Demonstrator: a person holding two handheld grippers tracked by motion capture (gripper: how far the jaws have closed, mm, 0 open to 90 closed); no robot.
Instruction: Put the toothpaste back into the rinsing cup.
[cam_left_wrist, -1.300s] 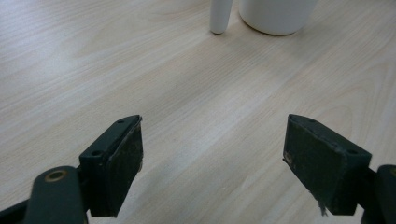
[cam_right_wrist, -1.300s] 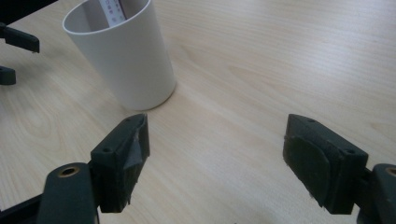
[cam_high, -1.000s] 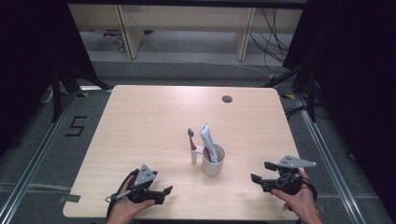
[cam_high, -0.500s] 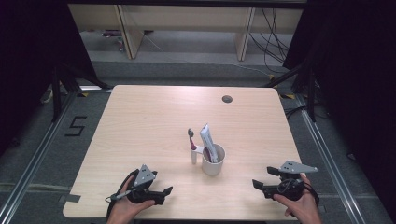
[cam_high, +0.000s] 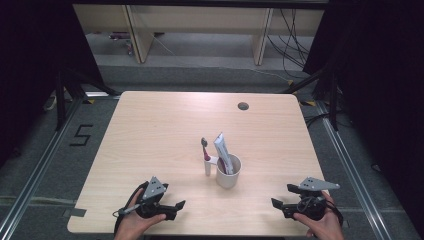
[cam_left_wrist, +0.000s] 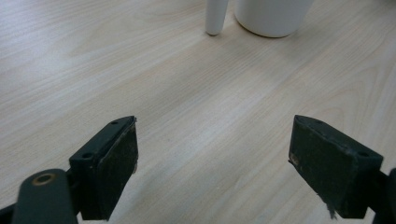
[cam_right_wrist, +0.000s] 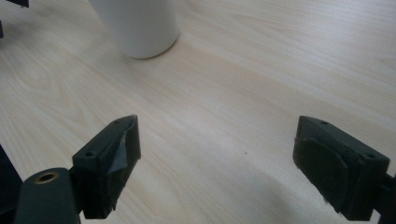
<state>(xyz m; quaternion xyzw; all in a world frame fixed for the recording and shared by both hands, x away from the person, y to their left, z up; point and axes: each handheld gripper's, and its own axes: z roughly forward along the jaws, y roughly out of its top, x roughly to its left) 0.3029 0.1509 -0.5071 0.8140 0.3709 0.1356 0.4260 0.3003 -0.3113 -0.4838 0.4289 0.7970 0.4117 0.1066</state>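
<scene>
A white cup (cam_high: 228, 174) stands near the middle of the wooden table (cam_high: 160, 130) with a white toothpaste tube (cam_high: 222, 150) upright in it. A toothbrush (cam_high: 206, 155) with a white handle stands on end against the cup's left side. My left gripper (cam_high: 176, 209) lies at the near left edge and points right toward the cup. Its jaws have just been opening and now stand wide, with bare table between them (cam_left_wrist: 212, 135). The cup's base (cam_left_wrist: 271, 16) and the handle's foot (cam_left_wrist: 215, 16) lie ahead of them. My right gripper (cam_high: 278, 207) at the near right points left, open and empty (cam_right_wrist: 217, 135), with the cup (cam_right_wrist: 137, 25) ahead.
A dark round cable hole (cam_high: 243, 106) sits near the table's far edge. Beyond the table are a grey floor, wooden furniture legs and loose cables. Dark curtains hang on both sides.
My right gripper has drifted slightly toward the table's near edge. The left hand, the cup, the tube and the toothbrush have kept their places.
</scene>
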